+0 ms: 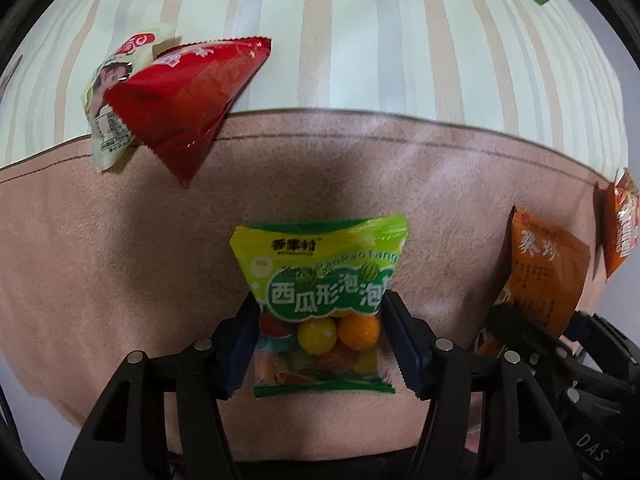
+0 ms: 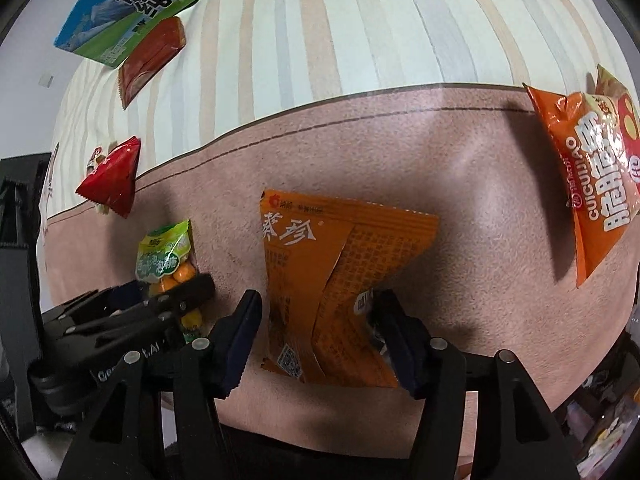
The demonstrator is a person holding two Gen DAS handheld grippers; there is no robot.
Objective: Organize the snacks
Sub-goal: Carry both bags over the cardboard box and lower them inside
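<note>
Green candy bag (image 1: 320, 280) pinched by left fingers (image 1: 240, 344) — right fingers (image 2: 240, 336) pinch orange packet (image 2: 328, 280).

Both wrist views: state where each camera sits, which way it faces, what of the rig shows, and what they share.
Left wrist: sits on the left tool, faces down at the candy bag between its fingers on the pink cloth; the right tool shows at the right edge.
Right wrist: sits on the right tool, faces steeply down at the orange packet between its fingers; the left tool shows at left.
Shared: both packets, the red packet, the cloth.
</note>
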